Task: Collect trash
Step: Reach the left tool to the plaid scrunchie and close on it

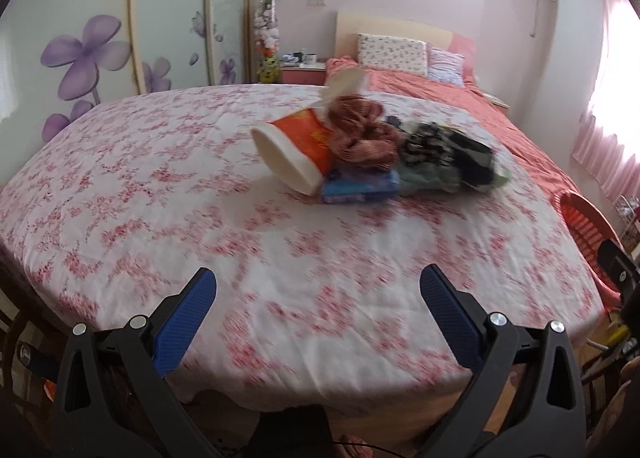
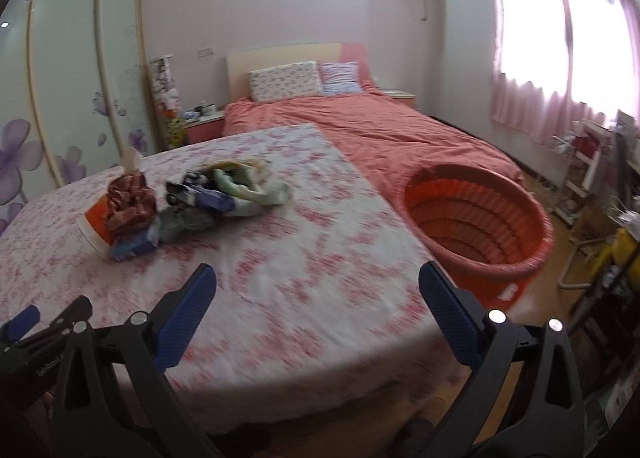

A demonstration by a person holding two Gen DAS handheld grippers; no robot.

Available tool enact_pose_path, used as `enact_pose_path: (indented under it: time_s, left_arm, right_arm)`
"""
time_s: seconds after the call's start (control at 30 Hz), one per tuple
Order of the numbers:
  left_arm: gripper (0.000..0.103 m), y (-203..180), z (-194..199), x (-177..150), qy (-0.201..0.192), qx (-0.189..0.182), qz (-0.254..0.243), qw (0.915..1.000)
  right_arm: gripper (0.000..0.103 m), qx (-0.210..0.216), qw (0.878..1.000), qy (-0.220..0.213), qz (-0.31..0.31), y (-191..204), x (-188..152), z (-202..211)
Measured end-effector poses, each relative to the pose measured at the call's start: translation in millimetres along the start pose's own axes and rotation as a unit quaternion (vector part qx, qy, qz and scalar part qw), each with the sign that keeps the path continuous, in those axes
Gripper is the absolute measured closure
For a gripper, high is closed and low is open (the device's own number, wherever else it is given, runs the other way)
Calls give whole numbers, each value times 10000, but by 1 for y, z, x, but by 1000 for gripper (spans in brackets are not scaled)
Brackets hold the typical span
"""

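2 grippers hover spread wide and empty over the near edge of the floral table cover (image 1: pixel 160 197): left gripper (image 1: pixel 318 306), right gripper (image 2: pixel 318 306). farther on, the trash pile (image 1: pixel 372 149) sits mid-table, an orange cup (image 1: pixel 296 153) tipped against a blue packet (image 1: pixel 360 187) and crumpled wrappers. the orange basket (image 2: pixel 476 217) stands beside the table's right edge. risk: a grab at the leaning cup could roll it or scatter wrappers.

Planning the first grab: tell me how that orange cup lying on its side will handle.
The orange cup looks like thin, light paper, so it may crush under a hard squeeze. On its side, leaning against the pile, it could roll if nudged.
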State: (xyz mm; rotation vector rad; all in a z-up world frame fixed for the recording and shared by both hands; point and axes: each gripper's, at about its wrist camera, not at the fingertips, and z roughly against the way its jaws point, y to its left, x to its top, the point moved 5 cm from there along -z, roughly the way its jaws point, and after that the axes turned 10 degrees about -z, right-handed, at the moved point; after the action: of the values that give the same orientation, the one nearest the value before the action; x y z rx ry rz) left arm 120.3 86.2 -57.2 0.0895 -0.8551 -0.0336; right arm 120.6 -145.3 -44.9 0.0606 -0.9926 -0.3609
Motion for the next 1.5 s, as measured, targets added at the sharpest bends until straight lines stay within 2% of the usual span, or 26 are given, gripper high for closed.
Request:
enact_pose_path:
  time_s: [0.13, 0.23, 0.37, 0.57, 0.67, 0.73, 0.77, 0.83, 0.93, 1.03, 1.23, 1.5]
  left_arm:
    - [2, 16, -11, 8, 46, 154, 91, 9998]
    - [2, 25, -18, 13, 65, 227, 147, 9996]
    - [2, 36, -26, 18, 57, 289, 207, 9994]
    - [2, 44, -36, 23, 84, 248, 303, 9992]
    - [2, 46, -39, 25, 80, 228, 297, 9993]
    - [2, 47, -40, 27, 68, 211, 297, 9993]
    - [2, 48, -41, 28, 63, 194, 300, 9993]
    - [2, 49, -42, 30, 41, 146, 331, 9993]
    - [3, 51, -45, 34, 19, 72, 379, 9993]
    - [3, 53, -49, 36, 19, 6, 419, 9991]
    - [5, 56, -54, 36, 40, -106, 442, 9990]
    - [10, 53, -57, 42, 59, -232, 434, 9988]
  right_arm:
    - [14, 417, 9988, 254, 45, 30, 9, -30]
    - [19, 528, 9977, 387, 145, 48, 13, -55]
    - [22, 563, 9965, 540, 309, 64, 14, -78]
    - [27, 471, 9958, 524, 588, 82, 18, -101]
    - [33, 511, 9953, 497, 657, 91, 23, -110]
    - [44, 543, 9946, 533, 699, 96, 25, -116]
    - [47, 576, 9943, 574, 693, 98, 27, -118]
    - [61, 603, 9940, 639, 653, 98, 29, -122]
    - [75, 661, 9937, 691, 589, 98, 30, -125]
    - [84, 715, 9939, 642, 542, 97, 34, -123]
    - [94, 812, 9939, 620, 413, 96, 37, -120]
    - [97, 1032, 9934, 413, 288, 96, 45, -97]
